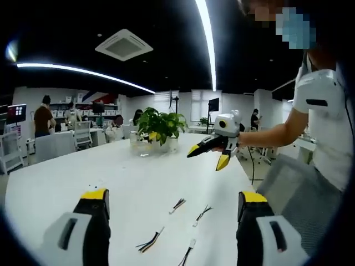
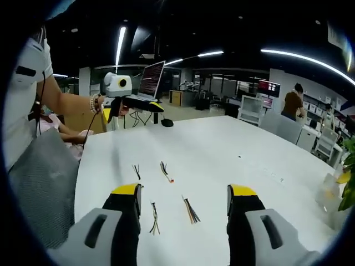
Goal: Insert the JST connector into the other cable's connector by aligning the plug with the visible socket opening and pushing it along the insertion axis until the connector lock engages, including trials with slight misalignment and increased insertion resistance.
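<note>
Several short cable pieces with small connectors lie loose on the white table point(image 1: 111, 166). In the left gripper view they are a dark-tipped one point(image 1: 177, 205), a thin one point(image 1: 202, 212), a multicoloured one point(image 1: 150, 242) and a white-plugged one point(image 1: 187, 254). My left gripper point(image 1: 175, 195) hangs open above them, holding nothing. My right gripper point(image 1: 209, 157) is held open in the air beyond them. In the right gripper view the cables point(image 2: 165, 170) point(image 2: 191, 210) point(image 2: 155, 217) point(image 2: 136, 172) lie in front of my open right gripper point(image 2: 184, 190). My left gripper point(image 2: 136, 110) is raised at the table's far end.
A potted plant point(image 1: 161, 124) stands at the table's far end. A grey mesh chair point(image 1: 299, 194) point(image 2: 41, 183) sits beside the table by the person. A laptop point(image 2: 151, 80) and a mouse point(image 2: 167, 122) lie on the far side. Desks and people are in the background.
</note>
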